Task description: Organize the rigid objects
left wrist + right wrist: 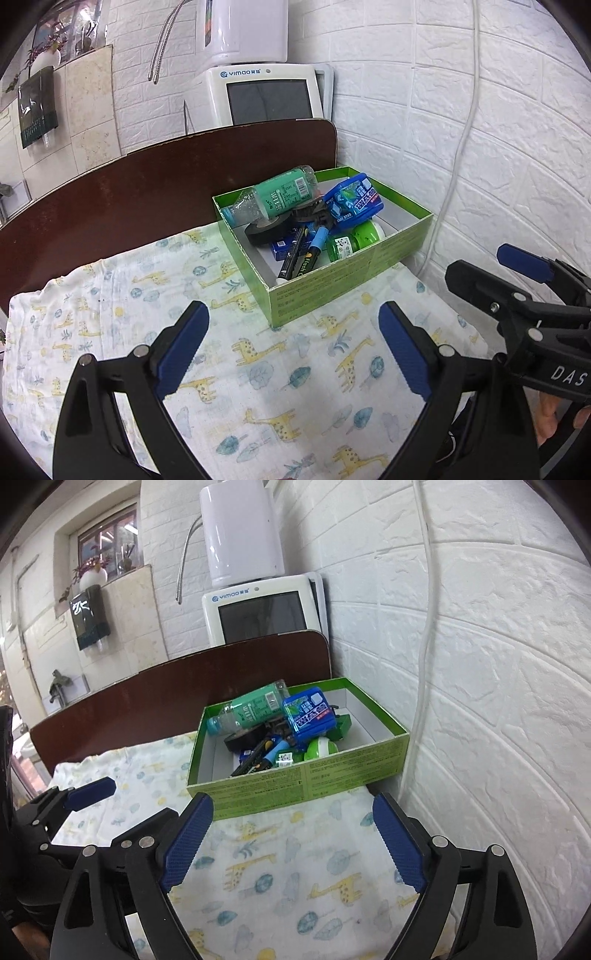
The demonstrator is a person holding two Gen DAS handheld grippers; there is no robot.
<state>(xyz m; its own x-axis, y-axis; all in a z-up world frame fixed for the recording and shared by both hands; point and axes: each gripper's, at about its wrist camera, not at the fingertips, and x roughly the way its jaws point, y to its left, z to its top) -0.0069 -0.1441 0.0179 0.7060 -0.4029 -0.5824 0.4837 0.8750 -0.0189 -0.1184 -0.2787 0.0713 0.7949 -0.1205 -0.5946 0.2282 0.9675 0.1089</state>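
Note:
A green cardboard box (pixel 332 284) (pixel 295 779) sits at the far right of the giraffe-print cloth (pixel 221 350) (pixel 280 867), against the wall. Inside lie a green-labelled plastic bottle (pixel 280 194) (pixel 247 707), a blue gum container (pixel 352 199) (pixel 308 710), a black tape roll (pixel 267 229), markers (pixel 306 254) and a small green jar (pixel 354 240) (pixel 317 747). My left gripper (pixel 293 345) is open and empty, in front of the box over the cloth. My right gripper (pixel 293 834) is open and empty, just before the box's near wall; it also shows in the left wrist view (pixel 513 273).
A dark brown table (pixel 147 192) (pixel 184 672) extends beyond the cloth. A white appliance with a screen (pixel 266 92) (pixel 258 609) stands behind it. A white brick wall (pixel 480 147) (pixel 480 664) with a hanging cable (pixel 465 140) bounds the right side.

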